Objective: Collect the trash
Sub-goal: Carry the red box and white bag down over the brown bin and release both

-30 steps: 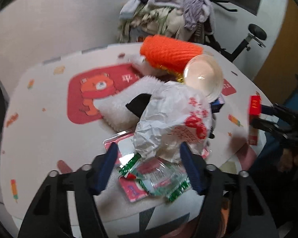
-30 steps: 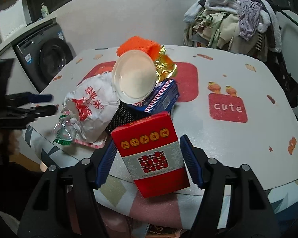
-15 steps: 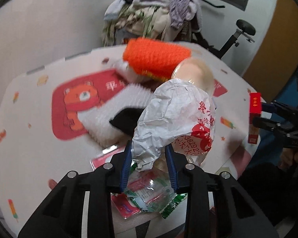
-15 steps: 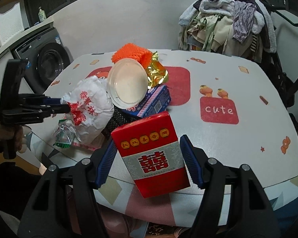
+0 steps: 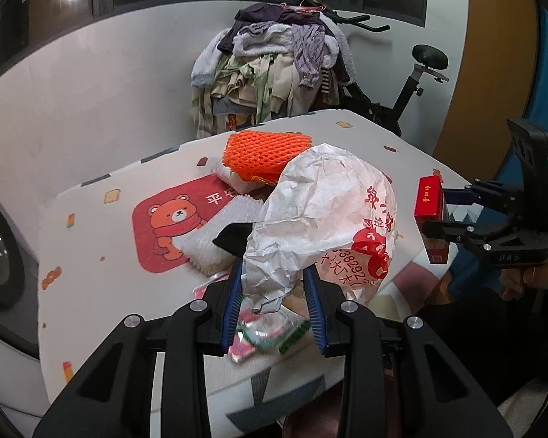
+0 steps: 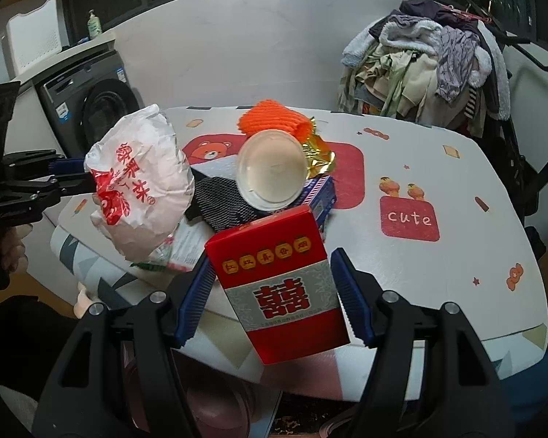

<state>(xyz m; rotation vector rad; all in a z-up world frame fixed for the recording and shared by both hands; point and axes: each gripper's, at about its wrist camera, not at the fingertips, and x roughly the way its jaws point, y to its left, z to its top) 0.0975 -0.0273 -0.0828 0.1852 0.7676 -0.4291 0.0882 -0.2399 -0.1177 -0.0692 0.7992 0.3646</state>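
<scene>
Left claw [image 5: 274, 306] is pinching the crumpled neck of the white paper bag [image 5: 325, 219], centre frame, so the bulk is hanging free above the counter [image 5: 102, 292]; judging by that, it's being lifted off the pile. Wrappers [image 5: 266, 335] are lying loose under the jaws, low centre. Orange foam net [image 5: 266, 153] is sitting upper centre.

Right wrist view: right claw [image 6: 274, 299] is gripping the red box [image 6: 285, 284] by its sides, bottom centre, clear of the counter edge, probably for carrying to a bin. Bag is showing at left, held by the other claw. Plastic bowl [image 6: 270, 169], blue box [image 6: 321, 197] and black mesh [image 6: 219, 200] are stacked mid-frame, not yet collected.
</scene>
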